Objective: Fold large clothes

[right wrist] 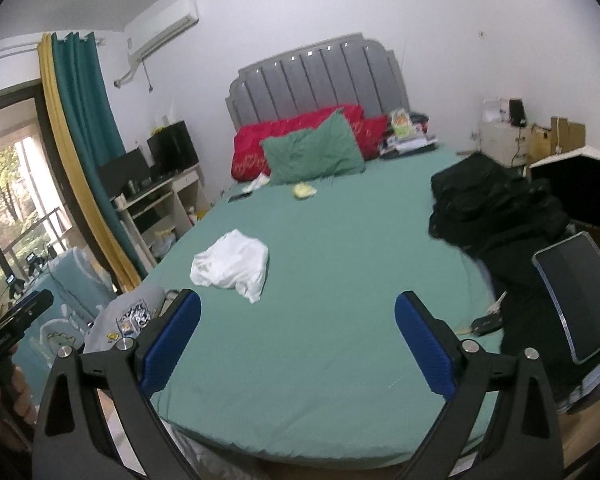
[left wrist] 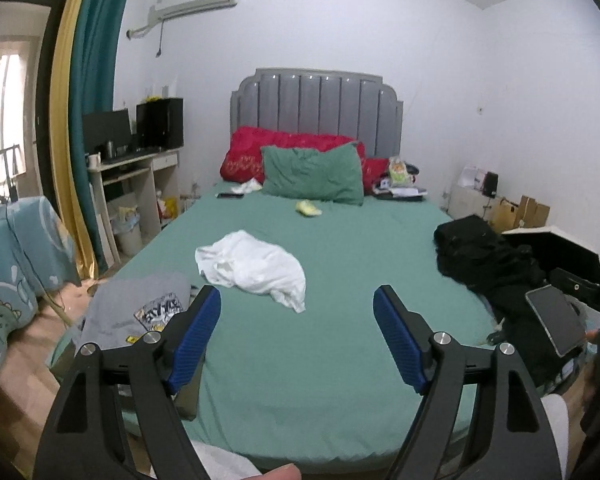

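- Green sheet covers the bed, which fills the middle of the room and runs up to a grey padded headboard at twelve o'clock.
- Against the headboard lean a red pillow and, in front of it, a green pillow.
- A crumpled white garment lies on the sheet at about eleven o'clock from the left gripper, well apart from both sets of tongs.
- A grey printed shirt hangs over the bed's near left corner, just beside the left gripper's left finger.
- A heap of black clothes sits on the right edge of the bed at two o'clock; how many pieces it holds I cannot tell.
- The left gripper's tongs are spread wide over bare sheet, holding nothing.
- The right gripper hovers likewise, blue pads wide apart and nothing between them.
- A desk with dark monitors stands at ten o'clock beside the teal curtain.
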Available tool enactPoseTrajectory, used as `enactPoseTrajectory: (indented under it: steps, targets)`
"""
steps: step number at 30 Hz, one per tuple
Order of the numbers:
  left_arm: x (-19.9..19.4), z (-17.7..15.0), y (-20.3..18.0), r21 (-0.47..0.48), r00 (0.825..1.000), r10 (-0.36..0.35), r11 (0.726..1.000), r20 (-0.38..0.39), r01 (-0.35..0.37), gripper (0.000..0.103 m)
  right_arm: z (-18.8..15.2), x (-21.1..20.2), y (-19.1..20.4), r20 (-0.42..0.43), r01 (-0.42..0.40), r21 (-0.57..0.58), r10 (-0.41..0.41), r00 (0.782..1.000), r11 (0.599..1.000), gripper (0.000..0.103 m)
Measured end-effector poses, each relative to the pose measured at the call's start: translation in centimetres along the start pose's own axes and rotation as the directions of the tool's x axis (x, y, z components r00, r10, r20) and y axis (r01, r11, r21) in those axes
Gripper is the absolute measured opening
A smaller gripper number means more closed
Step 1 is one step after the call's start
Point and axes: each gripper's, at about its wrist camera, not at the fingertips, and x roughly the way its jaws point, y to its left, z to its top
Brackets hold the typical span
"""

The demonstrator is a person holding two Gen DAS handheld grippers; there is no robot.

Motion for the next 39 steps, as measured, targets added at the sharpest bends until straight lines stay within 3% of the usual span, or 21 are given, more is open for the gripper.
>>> enactPoseTrajectory:
  steps: [10,19,25,39]
  targets:
    - [-4.2,1.7,0.2,-0.011,0.985,-0.019,1.0,0.173,0.021,0.081,2.1,-5.1,1.9,0.141,0.087,-0.096,-0.073,0.987,0.992,0.098]
    - [-5.0,1.4,1.8,-0.027,0.974,-0.02,0.999,0.226,0.027,0.081,2.8,-6.9,5.2,0.241,0.112,-0.171,-0.068,0.968,0.979,0.101]
    - [-3.0,0.8,3.2,-0.022,0.978,0.067,0.998,0.198,-0.064,0.081,2.5,-4.4,6.4,0.211,0.083,-0.192,-0.042,0.977,0.978,0.101]
    - [1.6,-0.8,6.4,-0.07,0.991,0.073,0.995,0.114,-0.065,0.081,0.1,0.8,7.4,0.094,0.058,-0.219,-0.038,0.995,0.974,0.101]
